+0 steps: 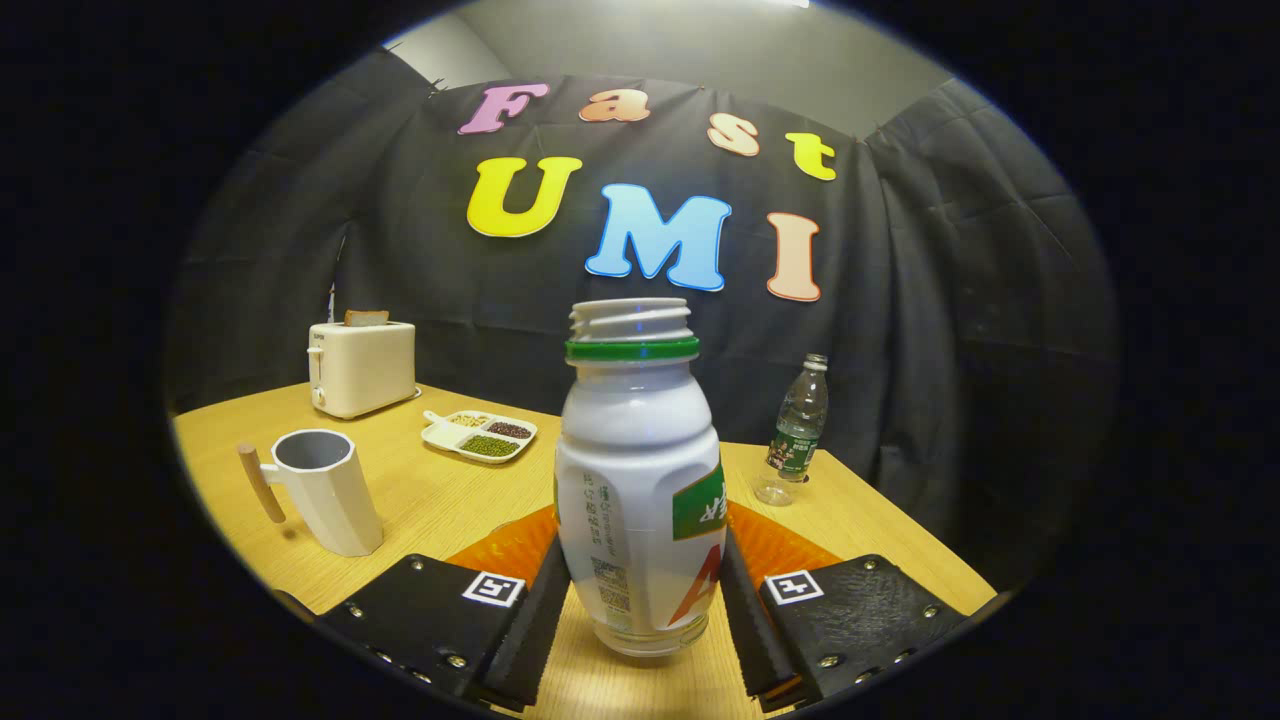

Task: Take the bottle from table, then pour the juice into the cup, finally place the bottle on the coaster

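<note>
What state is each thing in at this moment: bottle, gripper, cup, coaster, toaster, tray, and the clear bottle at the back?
Bottle: upright, uncapped, gripped.
Gripper: shut on the bottle.
Cup: upright, inside hidden.
Coaster: flat, behind the bottle.
Toaster: bread slice sticking up.
Tray: compartments hold beans.
Clear bottle: upright, capped.

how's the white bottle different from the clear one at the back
The white bottle is opaque, wide and uncapped, standing between the gripper fingers. The clear bottle is see-through and slim, standing beyond them near the table's far edge. Both stand upright.
</note>
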The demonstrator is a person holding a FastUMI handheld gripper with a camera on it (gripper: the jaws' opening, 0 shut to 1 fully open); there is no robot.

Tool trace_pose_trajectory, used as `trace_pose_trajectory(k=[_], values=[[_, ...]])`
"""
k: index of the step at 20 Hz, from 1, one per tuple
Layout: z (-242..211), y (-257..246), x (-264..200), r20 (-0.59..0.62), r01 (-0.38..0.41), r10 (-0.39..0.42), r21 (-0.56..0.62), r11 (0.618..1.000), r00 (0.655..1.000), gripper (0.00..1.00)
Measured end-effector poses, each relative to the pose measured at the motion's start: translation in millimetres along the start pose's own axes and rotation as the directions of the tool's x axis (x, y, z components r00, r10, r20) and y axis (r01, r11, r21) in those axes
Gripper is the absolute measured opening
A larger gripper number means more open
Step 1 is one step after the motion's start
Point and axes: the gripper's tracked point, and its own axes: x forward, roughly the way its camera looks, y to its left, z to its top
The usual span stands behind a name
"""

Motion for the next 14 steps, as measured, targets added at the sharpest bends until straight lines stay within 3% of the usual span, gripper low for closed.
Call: trace_pose_trajectory(k=[14], values=[[-2.8, 54.4, 15.4, -0.05, -0.068, 0.057, -0.267, 0.961, 0.997, 0.73]])
